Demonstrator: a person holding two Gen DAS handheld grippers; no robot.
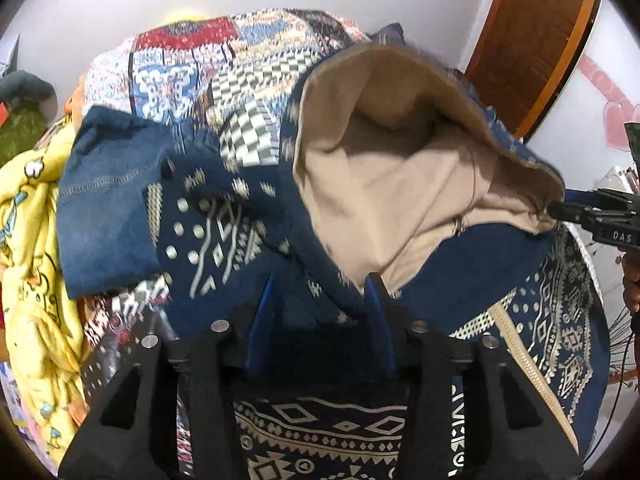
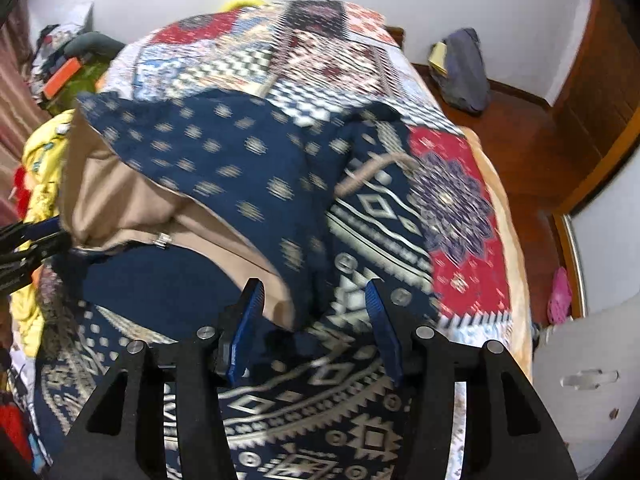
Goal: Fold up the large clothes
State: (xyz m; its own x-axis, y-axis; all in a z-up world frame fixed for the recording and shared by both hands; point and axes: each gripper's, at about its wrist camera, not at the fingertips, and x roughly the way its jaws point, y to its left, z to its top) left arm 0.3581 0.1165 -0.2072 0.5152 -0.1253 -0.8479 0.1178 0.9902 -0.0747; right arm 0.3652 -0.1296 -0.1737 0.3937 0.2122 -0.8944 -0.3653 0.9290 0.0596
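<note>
Letting the hood (image 1: 400, 168) drop flat on the blue hoodie (image 2: 280, 420), we keep left gripper (image 1: 320, 292) and right gripper (image 2: 314, 294) jaws apart, clamping nothing, then press it smooth.

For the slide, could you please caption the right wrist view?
Open right claw over a navy patterned hoodie, its beige-lined hood turned up, on a patchwork bedspread.

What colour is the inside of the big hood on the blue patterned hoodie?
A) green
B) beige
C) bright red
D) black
B: the hood gapes open on the hoodie and its lining is a plain beige, much lighter than the navy patterned outside.
</note>
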